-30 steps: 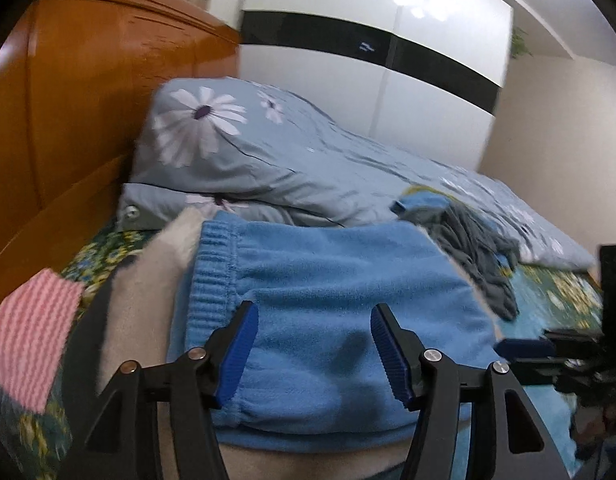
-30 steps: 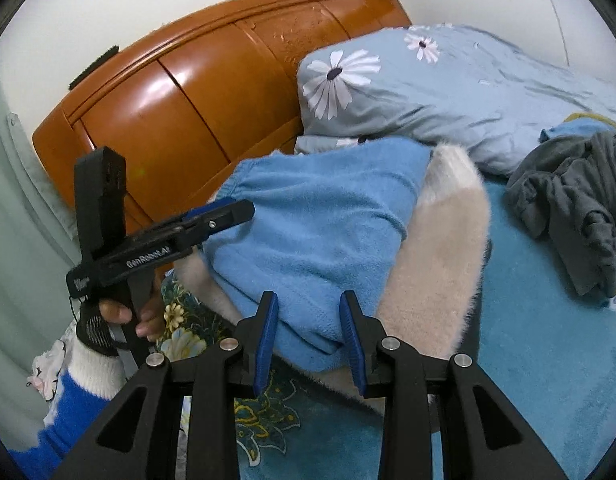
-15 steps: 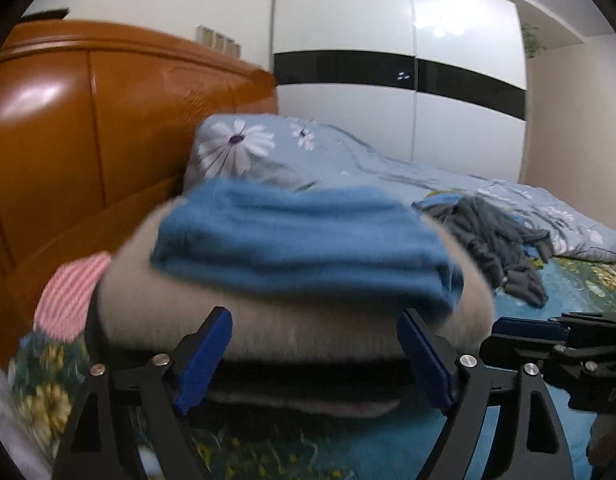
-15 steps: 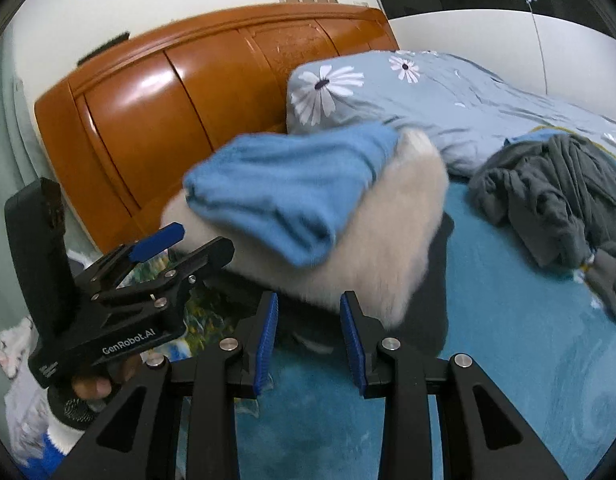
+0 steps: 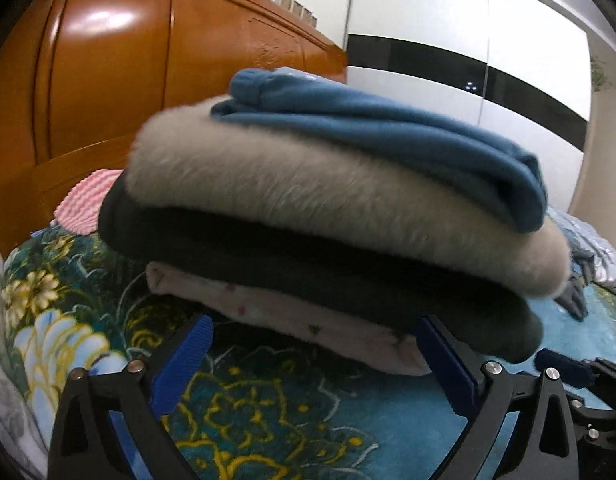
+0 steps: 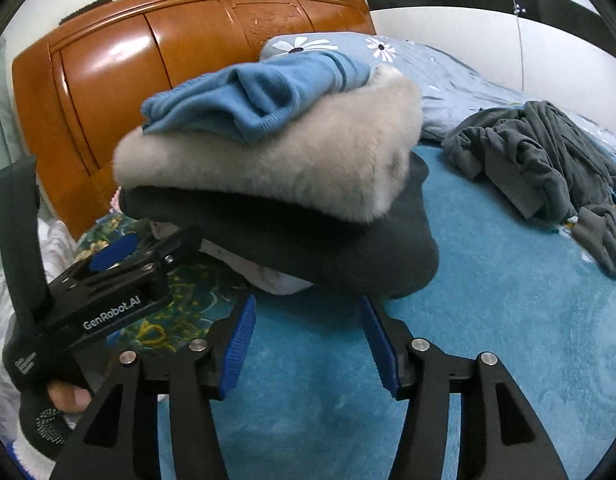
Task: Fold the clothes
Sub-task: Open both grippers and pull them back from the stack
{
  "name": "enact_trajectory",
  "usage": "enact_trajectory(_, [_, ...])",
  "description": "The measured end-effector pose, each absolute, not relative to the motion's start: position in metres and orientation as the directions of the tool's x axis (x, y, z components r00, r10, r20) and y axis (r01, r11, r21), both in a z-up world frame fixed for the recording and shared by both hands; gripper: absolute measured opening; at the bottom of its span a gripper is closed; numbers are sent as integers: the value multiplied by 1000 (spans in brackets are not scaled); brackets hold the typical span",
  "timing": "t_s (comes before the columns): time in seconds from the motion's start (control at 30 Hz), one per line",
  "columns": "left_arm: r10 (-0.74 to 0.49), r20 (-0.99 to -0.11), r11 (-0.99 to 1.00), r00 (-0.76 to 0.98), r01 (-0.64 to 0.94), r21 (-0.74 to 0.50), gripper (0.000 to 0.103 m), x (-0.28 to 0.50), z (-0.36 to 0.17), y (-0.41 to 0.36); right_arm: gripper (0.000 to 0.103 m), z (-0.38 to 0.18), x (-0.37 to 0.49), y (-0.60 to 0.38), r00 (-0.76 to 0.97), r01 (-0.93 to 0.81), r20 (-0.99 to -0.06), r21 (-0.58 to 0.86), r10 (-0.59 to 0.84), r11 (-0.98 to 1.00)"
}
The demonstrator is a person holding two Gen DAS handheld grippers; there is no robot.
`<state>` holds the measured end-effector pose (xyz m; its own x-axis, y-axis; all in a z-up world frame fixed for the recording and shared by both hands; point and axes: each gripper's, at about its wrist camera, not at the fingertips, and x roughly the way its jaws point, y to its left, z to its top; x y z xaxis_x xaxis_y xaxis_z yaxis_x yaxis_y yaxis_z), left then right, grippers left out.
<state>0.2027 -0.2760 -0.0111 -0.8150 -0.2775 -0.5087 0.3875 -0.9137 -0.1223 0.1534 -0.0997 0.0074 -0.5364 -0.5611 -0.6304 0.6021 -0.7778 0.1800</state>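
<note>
A stack of folded clothes stands on the bed near the headboard. A blue knit garment [image 5: 387, 136] [image 6: 260, 92] lies on top, then a fluffy beige one [image 5: 327, 196] [image 6: 276, 160], a dark grey one [image 5: 347, 276] [image 6: 347, 252] and a pale dotted one [image 5: 292, 316] at the bottom. My left gripper [image 5: 315, 346] is low at the stack's base, open, its fingers wider than the bottom garment's edge. My right gripper [image 6: 308, 312] is open just short of the dark garment's corner, holding nothing. The left gripper [image 6: 120, 280] also shows in the right wrist view, in a person's hand.
A crumpled grey garment [image 6: 539, 164] lies loose on the teal bedspread [image 6: 507, 320] to the right. A daisy-print pillow [image 6: 339, 46] and an orange wooden headboard [image 5: 108, 80] stand behind the stack. A pink striped cloth [image 5: 88, 200] lies to the stack's left.
Both grippers have dropped from above the blue garment to bed level in front of the stack. Both have opened wider. The stack has not moved.
</note>
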Motion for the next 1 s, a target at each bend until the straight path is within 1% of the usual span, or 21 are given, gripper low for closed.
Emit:
enact_trajectory(0.03, [-283,-510,-912,-812,392,-118,103,203,-13,-276,69,6,154,-99,-545,599,-624,178,-560,-781])
enact_trajectory(0.1, [-291,-514,-909,-807,401,-115,103,204,-15,-276,71,4,155,-99,-557,590,-617,178,-557,-787])
enact_trajectory(0.17, [-303,-511,-904,-804,412,-112,103,205,-15,-275,79,2,153,-98,-570,581,-607,179,-554,-794])
enact_trajectory(0.2, [-309,-510,-902,-802,418,-110,103,206,-15,-274,80,2,153,-98,-575,578,-601,182,-555,-795])
enact_trajectory(0.37, [-367,-475,-886,-800,456,-83,103,215,-11,-266,81,-1,153,-95,-606,565,-574,177,-551,-806])
enact_trajectory(0.5, [-396,-441,-881,-805,468,-64,103,216,-6,-262,81,0,156,-92,-641,555,-533,175,-552,-814])
enact_trajectory(0.73, [-437,-393,-877,-809,481,-16,103,214,1,-253,81,9,160,-94,-655,555,-508,179,-560,-812])
enact_trajectory(0.83, [-436,-387,-880,-813,475,-8,103,214,3,-249,81,17,162,-93,-661,554,-494,184,-564,-812])
enact_trajectory(1.0, [-415,-383,-886,-825,462,-35,103,216,10,-247,81,31,166,-91,-672,546,-481,191,-563,-816])
